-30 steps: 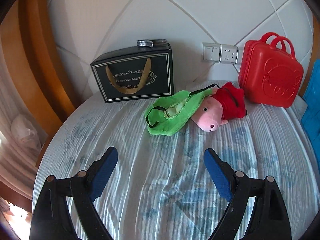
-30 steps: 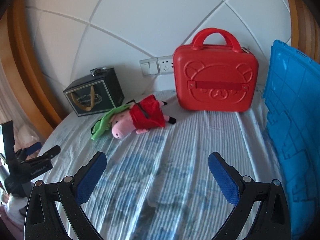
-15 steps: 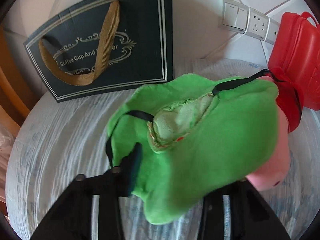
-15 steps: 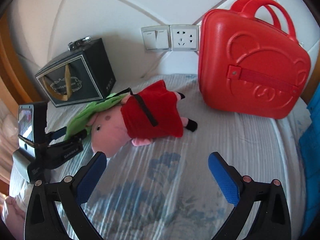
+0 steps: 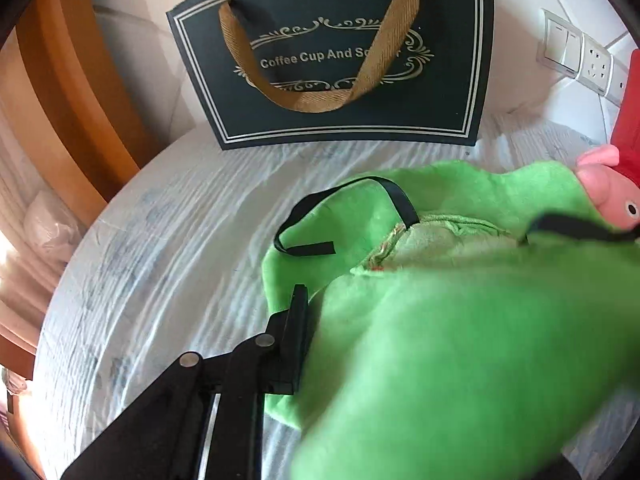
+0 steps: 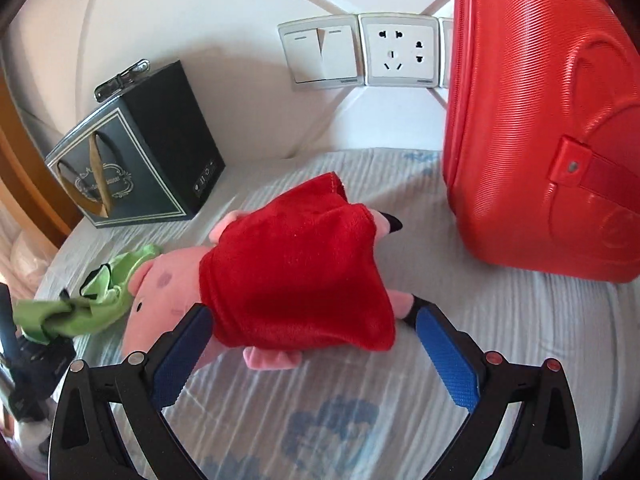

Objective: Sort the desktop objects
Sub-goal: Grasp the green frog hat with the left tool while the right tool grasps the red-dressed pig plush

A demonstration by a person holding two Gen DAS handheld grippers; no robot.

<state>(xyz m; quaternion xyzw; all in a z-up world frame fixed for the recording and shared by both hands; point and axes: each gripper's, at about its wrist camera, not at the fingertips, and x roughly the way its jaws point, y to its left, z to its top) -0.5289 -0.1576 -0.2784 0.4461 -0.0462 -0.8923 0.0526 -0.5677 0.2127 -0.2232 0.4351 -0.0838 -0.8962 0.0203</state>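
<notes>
A green plush bag (image 5: 460,320) with black straps lies on the striped cloth and fills the left wrist view; it also shows in the right wrist view (image 6: 76,312). My left gripper (image 5: 360,340) is shut on it; only its left finger (image 5: 294,344) shows, the other is hidden under the fabric. A pink pig plush in a red dress (image 6: 296,268) lies beside the bag. My right gripper (image 6: 308,352) is open, its blue pads (image 6: 448,364) on either side of the pig's dress.
A dark gift box (image 5: 340,60) with a gold ribbon handle stands against the white wall at the back left. A red carry case (image 6: 548,128) stands at the right. Wall switches and a socket (image 6: 396,52) are behind. The table's edge curves round at the left.
My left gripper has moved in on the green bag and closed on it. My right gripper has moved forward until its open fingers straddle the pig plush.
</notes>
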